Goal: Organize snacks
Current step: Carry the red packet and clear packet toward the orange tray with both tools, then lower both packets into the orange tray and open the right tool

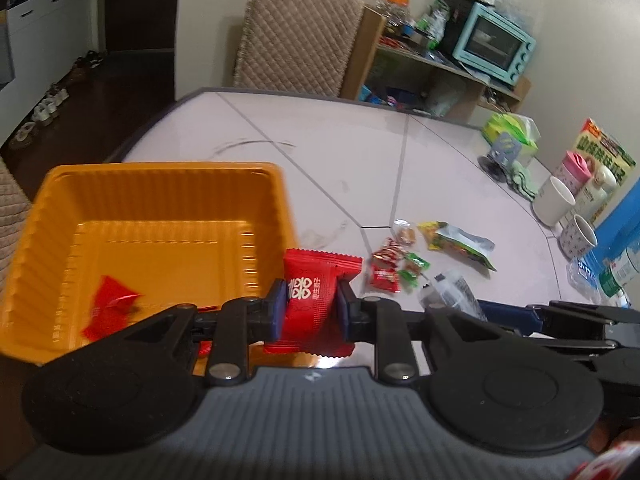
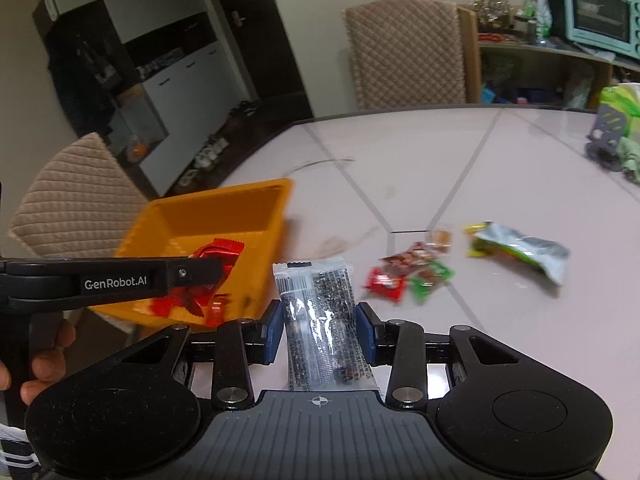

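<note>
My left gripper [image 1: 310,306] is shut on a red snack packet [image 1: 310,292], held just past the right wall of the orange tray [image 1: 160,184]. Another red packet [image 1: 110,304] lies inside the tray. My right gripper [image 2: 320,326] is shut on a clear sachet with dark print [image 2: 318,320], above the table right of the orange tray [image 2: 224,208]. In the right wrist view the left gripper [image 2: 208,274] crosses from the left, with its red packet [image 2: 218,256] over the tray. Several small red and green sweets [image 1: 390,270] and a green-silver bag [image 1: 460,244] lie on the table.
Cups [image 1: 554,200], a pink bottle [image 1: 574,168], boxes and a green tissue pack [image 1: 510,132] crowd the table's right side. A quilted chair [image 1: 296,36] stands at the far edge, another chair [image 2: 76,196] at the left. A shelf with a teal oven [image 1: 494,42] is behind.
</note>
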Tool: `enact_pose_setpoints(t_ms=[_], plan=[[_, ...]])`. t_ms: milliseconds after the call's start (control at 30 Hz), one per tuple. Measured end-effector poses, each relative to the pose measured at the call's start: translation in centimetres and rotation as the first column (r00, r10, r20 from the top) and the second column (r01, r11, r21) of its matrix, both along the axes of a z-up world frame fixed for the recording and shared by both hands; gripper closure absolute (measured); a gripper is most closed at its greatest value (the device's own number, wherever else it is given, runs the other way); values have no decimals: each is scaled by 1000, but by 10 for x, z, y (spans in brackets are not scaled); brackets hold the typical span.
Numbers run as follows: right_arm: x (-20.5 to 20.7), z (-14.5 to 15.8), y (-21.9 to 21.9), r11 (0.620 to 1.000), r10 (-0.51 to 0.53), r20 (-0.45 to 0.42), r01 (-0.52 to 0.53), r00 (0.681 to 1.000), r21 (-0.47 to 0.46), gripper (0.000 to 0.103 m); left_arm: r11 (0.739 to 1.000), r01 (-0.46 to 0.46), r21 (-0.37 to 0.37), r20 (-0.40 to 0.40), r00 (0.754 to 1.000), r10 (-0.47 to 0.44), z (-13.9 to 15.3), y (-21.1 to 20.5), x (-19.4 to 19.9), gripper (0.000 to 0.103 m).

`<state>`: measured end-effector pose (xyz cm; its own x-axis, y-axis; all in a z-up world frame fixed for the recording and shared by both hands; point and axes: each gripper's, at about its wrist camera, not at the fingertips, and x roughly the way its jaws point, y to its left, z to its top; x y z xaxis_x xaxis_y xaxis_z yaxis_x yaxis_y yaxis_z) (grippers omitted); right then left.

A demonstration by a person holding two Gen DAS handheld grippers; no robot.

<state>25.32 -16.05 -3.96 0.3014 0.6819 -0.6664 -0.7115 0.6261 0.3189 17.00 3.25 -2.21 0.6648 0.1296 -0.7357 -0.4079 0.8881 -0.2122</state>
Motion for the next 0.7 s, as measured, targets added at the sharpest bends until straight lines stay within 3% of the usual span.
enact_pose_setpoints(t_ms=[300, 700], plan=[[-29, 6, 59, 996, 88, -12, -87, 996, 33, 64, 994, -109, 12, 1, 994, 109, 7, 51, -47, 80], [-35, -3, 129, 993, 116, -3, -116, 993, 24, 64, 982, -190, 11, -3, 982, 190, 4, 98, -61, 80]])
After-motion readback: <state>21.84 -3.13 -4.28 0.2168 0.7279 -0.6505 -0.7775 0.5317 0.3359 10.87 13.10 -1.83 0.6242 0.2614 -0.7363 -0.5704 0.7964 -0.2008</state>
